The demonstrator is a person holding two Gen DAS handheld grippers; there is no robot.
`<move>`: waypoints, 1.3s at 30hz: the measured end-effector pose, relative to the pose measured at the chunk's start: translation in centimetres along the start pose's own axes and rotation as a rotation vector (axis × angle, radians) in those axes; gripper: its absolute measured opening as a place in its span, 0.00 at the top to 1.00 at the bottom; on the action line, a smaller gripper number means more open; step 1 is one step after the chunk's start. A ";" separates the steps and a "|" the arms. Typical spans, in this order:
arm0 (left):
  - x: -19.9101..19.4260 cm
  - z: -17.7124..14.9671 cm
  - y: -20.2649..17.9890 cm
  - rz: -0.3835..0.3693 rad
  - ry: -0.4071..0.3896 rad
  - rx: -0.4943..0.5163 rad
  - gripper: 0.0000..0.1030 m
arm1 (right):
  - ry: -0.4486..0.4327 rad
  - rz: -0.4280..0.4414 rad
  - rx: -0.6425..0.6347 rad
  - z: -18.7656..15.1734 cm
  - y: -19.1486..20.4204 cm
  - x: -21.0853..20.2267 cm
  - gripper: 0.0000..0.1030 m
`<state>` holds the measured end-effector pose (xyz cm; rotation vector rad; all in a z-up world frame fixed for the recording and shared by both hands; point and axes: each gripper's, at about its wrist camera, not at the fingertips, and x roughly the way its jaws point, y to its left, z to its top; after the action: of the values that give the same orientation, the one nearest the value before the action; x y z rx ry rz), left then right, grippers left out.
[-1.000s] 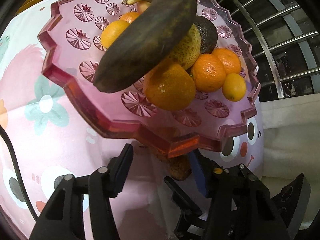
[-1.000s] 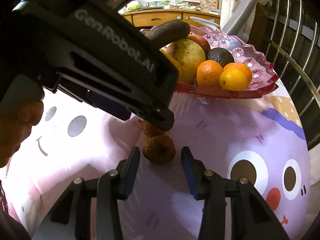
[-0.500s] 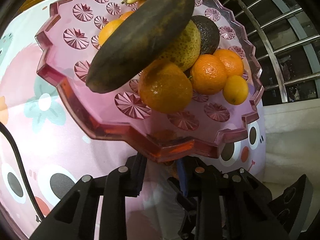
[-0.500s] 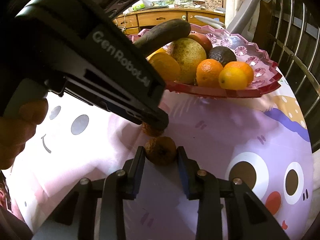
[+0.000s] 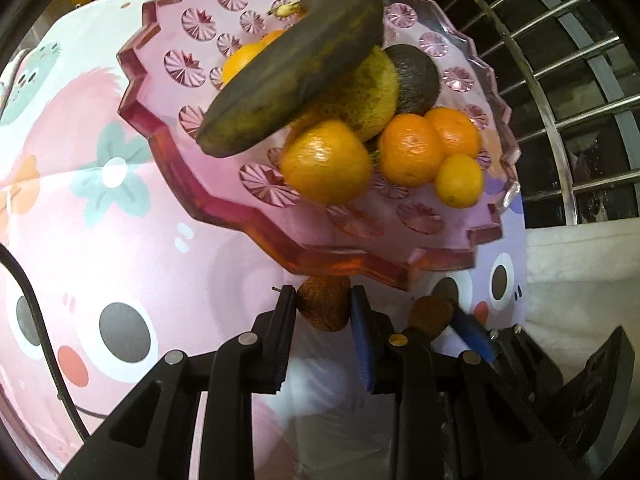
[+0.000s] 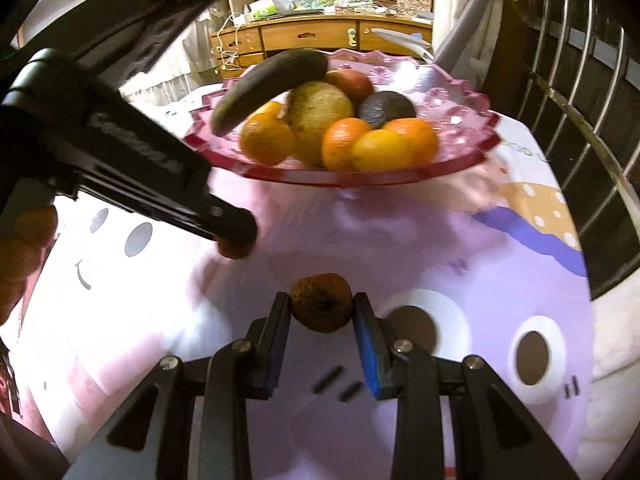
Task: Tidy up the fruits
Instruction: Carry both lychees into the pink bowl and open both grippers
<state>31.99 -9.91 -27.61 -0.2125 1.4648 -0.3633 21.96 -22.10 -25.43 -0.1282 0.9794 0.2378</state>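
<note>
Left wrist view: the left gripper [image 5: 323, 307], at lower centre of the frame, is closed on a shrivelled brown fruit [image 5: 323, 306], its black pad on the fruit's left side and its blue pad on the right. The fruit lies just below the near rim of a pink cut-glass fruit dish [image 5: 168, 128] that fills the upper half of the frame. In the dish a dark, overripe banana [image 5: 296, 80] lies slantwise over a speckled yellow pear [image 5: 372, 96], with a dark avocado [image 5: 416, 80] to its right and several oranges [image 5: 326, 168] nearer the rim. At lower right the right gripper [image 5: 434, 312] appears, clamped on a second shrivelled fruit [image 5: 430, 312].

Right wrist view: the right gripper [image 6: 322, 308], at lower centre, pinches the second shrivelled fruit [image 6: 322, 302] between its pads, with no gap visible on either side. The left gripper [image 6: 236, 236] enters from the upper left, held by a hand [image 6: 24, 248] at the left edge; an orange-brown fruit [image 6: 234, 249] shows at its tip. The dish [image 6: 460, 164] stands in the upper middle, above and beyond both grippers. Everything rests on a pink and lilac cartoon-face cloth [image 6: 480, 280]. A metal railing [image 6: 580, 100] runs along the right edge; a wooden cabinet [image 6: 312, 38] stands behind.
</note>
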 end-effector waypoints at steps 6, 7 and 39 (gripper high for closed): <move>-1.5 -1.4 -1.7 -0.025 0.014 -0.005 0.75 | -0.011 -0.054 0.010 0.1 -2.6 -2.0 0.69; -1.7 -1.5 -2.0 -0.030 0.016 -0.002 0.75 | -0.016 -0.063 0.011 0.1 -2.9 -2.3 0.69; -5.2 3.7 -3.7 -0.010 -0.202 0.021 0.75 | -0.140 0.032 0.048 7.4 -5.7 -2.9 0.69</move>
<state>34.87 -11.74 -21.04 -0.2329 1.2607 -0.3544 27.82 -26.46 -18.90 -0.0510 0.8478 0.2496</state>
